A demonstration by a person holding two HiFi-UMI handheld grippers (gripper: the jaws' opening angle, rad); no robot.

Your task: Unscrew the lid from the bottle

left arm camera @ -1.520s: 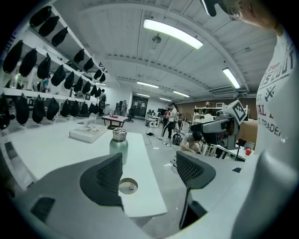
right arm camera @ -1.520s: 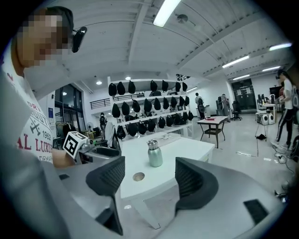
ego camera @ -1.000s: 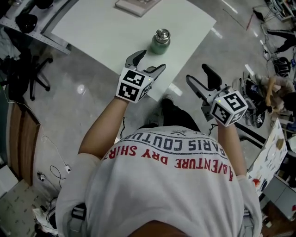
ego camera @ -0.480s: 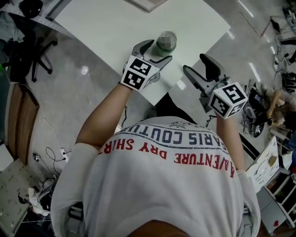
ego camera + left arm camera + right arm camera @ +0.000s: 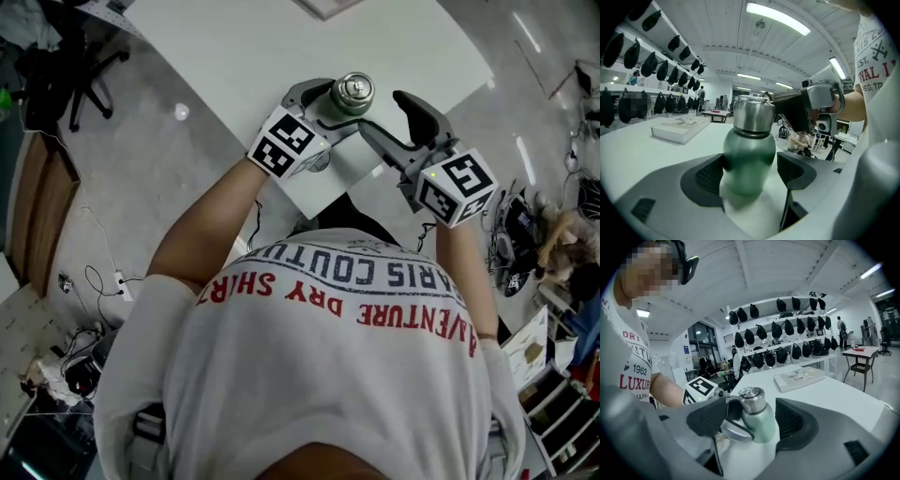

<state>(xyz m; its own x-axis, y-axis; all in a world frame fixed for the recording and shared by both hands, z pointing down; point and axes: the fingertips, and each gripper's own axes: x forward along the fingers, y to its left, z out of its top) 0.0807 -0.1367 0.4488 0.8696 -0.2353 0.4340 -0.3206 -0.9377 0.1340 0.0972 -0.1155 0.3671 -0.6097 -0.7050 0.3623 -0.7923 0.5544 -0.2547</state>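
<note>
Left tool [image 5: 751, 174] open, straddling the bottle [image 5: 757, 420] on the table [image 5: 637, 150]. Right tool [image 5: 382, 114] open, facing it. A book [image 5: 677, 131] lies beyond.

Flat book [image 5: 677, 130] lies on white table [image 5: 633, 152].

I'm reading grey "COUTU" and red "DRY SHIRT" upside down on the white shirt [image 5: 309, 394], plus "1962" and "LUXUR".
</note>
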